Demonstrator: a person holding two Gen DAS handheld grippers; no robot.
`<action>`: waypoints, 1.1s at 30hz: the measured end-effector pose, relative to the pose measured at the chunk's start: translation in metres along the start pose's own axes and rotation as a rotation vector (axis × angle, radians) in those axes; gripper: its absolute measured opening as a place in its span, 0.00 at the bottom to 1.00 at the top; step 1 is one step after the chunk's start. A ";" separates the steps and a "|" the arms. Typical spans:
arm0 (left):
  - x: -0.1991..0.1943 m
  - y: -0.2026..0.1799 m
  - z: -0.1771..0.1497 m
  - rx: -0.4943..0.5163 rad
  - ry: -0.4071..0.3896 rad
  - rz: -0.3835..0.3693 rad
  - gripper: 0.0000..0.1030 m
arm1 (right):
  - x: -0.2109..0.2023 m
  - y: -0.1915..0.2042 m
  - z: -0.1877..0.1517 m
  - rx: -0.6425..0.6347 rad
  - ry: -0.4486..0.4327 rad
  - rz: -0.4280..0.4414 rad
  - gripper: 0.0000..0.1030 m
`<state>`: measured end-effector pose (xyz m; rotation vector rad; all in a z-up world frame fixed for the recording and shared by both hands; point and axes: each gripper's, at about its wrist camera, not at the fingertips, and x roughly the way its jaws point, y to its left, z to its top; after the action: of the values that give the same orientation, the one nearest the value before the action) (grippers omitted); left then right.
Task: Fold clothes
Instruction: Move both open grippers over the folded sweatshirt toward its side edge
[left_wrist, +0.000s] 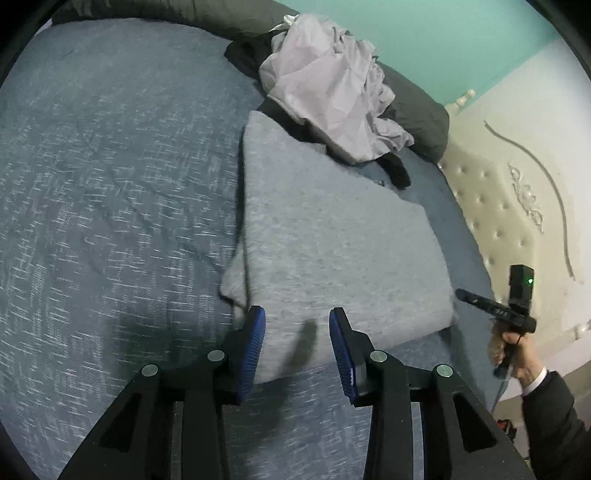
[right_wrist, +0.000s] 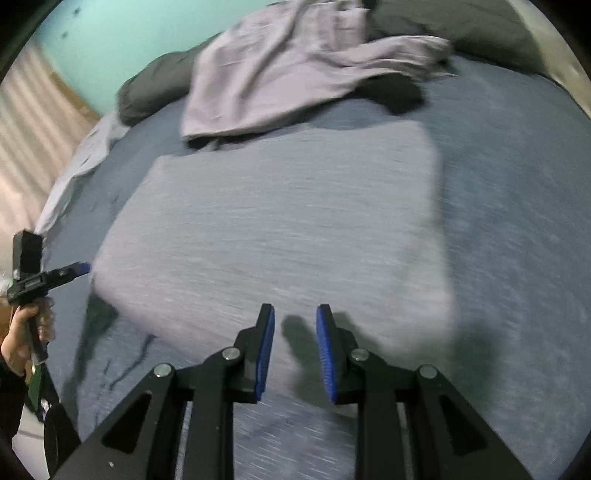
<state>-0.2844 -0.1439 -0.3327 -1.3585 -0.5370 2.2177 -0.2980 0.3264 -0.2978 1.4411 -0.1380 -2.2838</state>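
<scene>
Left to right across the bed (left_wrist: 92, 184), left wrist view.

Left hand-held gripper (left_wrist: 297, 317): jaws apart, nothing between the blue pads, hovering over the near edge of the grey garment (left_wrist: 332, 240). The garment lies on the bed as a flat, roughly rectangular folded block. One loose corner sticks out at its left near side, just beside the left pad.

Behind it, near the dark pillows (left_wrist: 413, 107): a crumpled pale lilac garment (left_wrist: 325, 96) heaped on a black garment (left_wrist: 395, 170), both unfolded.

Right hand-held gripper (right_wrist: 295, 317): jaws also parted, empty, over the near edge of the same grey block.

Risks, as judgement:
- A pinch at the near edge could catch only the top layer; lifting then peels the fold open.
- The protruding left corner could drag and skew the block if it is slid or lifted.
- The duvet is soft, so pads pressed down could grab bed cover along with the cloth.
- The far edge of the grey block lies touching or just beside the black garment; I cannot tell which. Pushing it back could tangle the two.
- Both frames are motion-blurred, so the layer edges are hard to read.
</scene>
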 end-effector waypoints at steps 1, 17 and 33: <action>0.000 0.000 -0.001 -0.006 -0.001 -0.005 0.38 | 0.008 0.008 0.002 -0.013 0.016 0.011 0.22; -0.003 -0.003 -0.034 -0.149 -0.011 -0.076 0.45 | -0.003 -0.002 -0.013 0.065 -0.056 -0.054 0.22; 0.031 0.005 -0.057 -0.388 -0.116 -0.114 0.63 | -0.030 -0.013 -0.081 0.342 -0.227 0.123 0.22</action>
<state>-0.2464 -0.1251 -0.3813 -1.3444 -1.1056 2.1821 -0.2196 0.3614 -0.3139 1.2769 -0.6958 -2.3955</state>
